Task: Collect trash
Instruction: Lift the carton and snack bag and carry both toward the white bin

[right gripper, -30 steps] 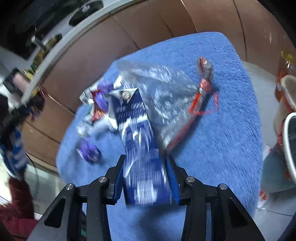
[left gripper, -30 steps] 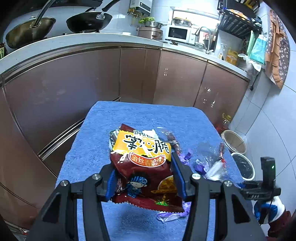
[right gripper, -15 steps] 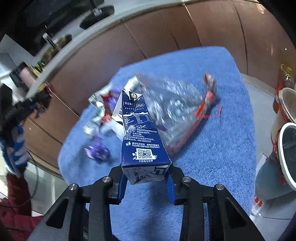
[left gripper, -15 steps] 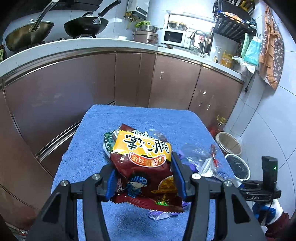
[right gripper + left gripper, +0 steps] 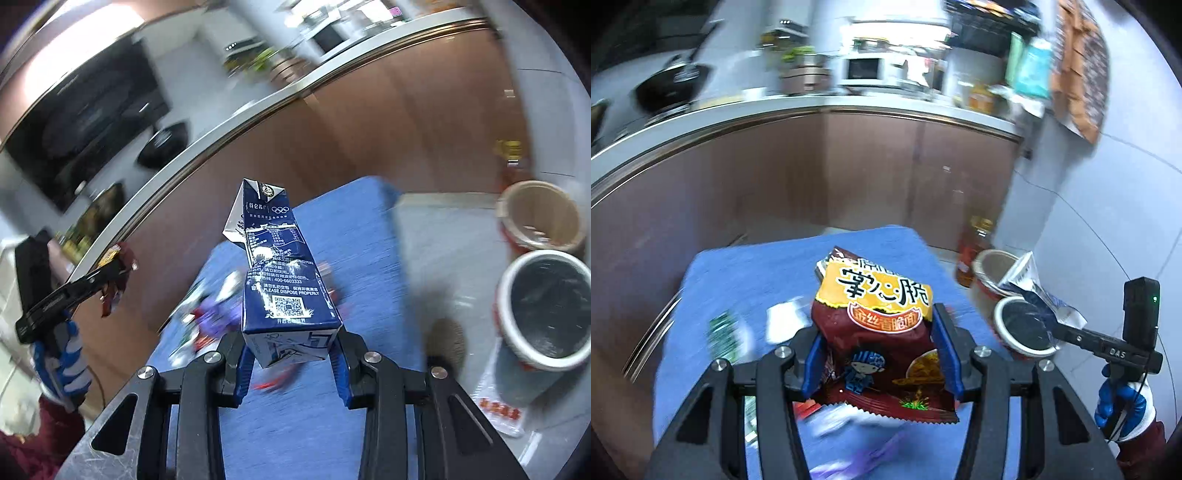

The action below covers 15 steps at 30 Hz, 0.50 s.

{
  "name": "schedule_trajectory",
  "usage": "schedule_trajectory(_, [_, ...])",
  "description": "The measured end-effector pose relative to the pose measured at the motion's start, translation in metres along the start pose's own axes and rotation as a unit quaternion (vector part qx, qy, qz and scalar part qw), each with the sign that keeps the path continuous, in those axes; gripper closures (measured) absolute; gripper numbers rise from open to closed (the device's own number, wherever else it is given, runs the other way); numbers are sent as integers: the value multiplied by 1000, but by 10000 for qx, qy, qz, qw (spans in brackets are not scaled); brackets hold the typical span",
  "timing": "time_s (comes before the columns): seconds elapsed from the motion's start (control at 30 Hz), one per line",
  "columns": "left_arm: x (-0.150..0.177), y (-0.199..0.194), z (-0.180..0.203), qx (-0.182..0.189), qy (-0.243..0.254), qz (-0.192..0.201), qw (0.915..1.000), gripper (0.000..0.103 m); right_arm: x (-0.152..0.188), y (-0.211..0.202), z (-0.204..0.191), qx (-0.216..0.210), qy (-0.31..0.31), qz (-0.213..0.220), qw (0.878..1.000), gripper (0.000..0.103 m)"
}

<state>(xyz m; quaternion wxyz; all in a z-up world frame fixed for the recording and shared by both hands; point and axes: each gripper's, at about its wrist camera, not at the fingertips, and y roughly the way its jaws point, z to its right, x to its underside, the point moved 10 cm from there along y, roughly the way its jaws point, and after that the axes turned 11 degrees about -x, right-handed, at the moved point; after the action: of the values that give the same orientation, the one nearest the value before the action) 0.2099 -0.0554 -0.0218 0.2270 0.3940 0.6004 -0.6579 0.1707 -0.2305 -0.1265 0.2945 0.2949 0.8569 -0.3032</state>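
My left gripper (image 5: 879, 347) is shut on a dark red and yellow snack bag (image 5: 875, 328), held above the blue towel-covered table (image 5: 746, 273). My right gripper (image 5: 291, 358) is shut on a dark blue milk carton (image 5: 284, 288), which stands up between its fingers. In the left wrist view the carton (image 5: 1030, 284) hangs over the black-lined bin (image 5: 1001, 314). In the right wrist view the left gripper (image 5: 110, 273) shows at the left with the snack bag (image 5: 123, 258). Both bins sit on the floor to the right of the table.
A tan bin (image 5: 506, 206) stands behind the black-lined bin (image 5: 506, 291). Several small wrappers (image 5: 218, 310) lie on the towel (image 5: 332, 424). Brown kitchen cabinets (image 5: 871, 173) run behind the table, and a gloved hand (image 5: 1123, 402) holds the right gripper.
Both grippers have swung right toward the bins while keeping their loads. The carton has been lifted off the table, away from the clear bag. Both views are now blurred.
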Motion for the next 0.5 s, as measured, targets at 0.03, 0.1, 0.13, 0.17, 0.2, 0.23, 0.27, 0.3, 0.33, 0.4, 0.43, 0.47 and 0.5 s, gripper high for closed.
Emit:
schedule_trajectory(0.03, [-7, 10, 21, 152, 104, -29, 9998, 53, -3, -9, 14, 192, 69, 126, 9997, 70])
schedule_trajectory(0.1, [-19, 27, 61, 447, 257, -108, 9986, 53, -7, -22, 41, 505, 242, 336, 9979, 69])
schedule_trajectory(0.13, [-25, 38, 86, 606, 386, -155, 9973, 53, -9, -32, 61, 752, 380, 478, 9953, 70])
schedule_trajectory(0.17, [-29, 47, 103, 694, 482, -190, 9962, 53, -9, -40, 76, 956, 446, 555, 9929, 70])
schedule_trajectory(0.2, [-34, 59, 129, 837, 611, -245, 9943, 53, -9, -47, 95, 1227, 530, 621, 9891, 69])
schedule_trajectory(0.23, [-37, 71, 157, 1006, 732, -321, 9917, 53, -7, -53, 112, 1425, 625, 661, 9856, 69])
schedule_trajectory(0.27, [-38, 79, 175, 1114, 811, -372, 9898, 53, -6, -56, 127, 1582, 718, 692, 9824, 69])
schedule_trajectory(0.3, [-39, 91, 202, 1248, 933, -446, 9868, 53, -4, -60, 145, 1812, 817, 710, 9775, 69])
schedule_trajectory(0.33, [-39, 103, 229, 1369, 1060, -529, 9835, 53, 0, -64, 164, 2033, 888, 697, 9726, 69])
schedule_trajectory(0.4, [-35, 124, 272, 1565, 1249, -688, 9773, 53, 3, -69, 196, 2364, 1066, 687, 9634, 69])
schedule_trajectory(0.43, [-31, 137, 295, 1653, 1359, -789, 9737, 53, 4, -71, 208, 2466, 1134, 680, 9600, 69])
schedule_trajectory(0.47, [-28, 146, 311, 1707, 1433, -860, 9711, 53, 7, -72, 228, 2641, 1253, 667, 9540, 69])
schedule_trajectory(0.5, [-23, 158, 332, 1775, 1518, -972, 9675, 52, 9, -72, 242, 2765, 1321, 654, 9496, 69])
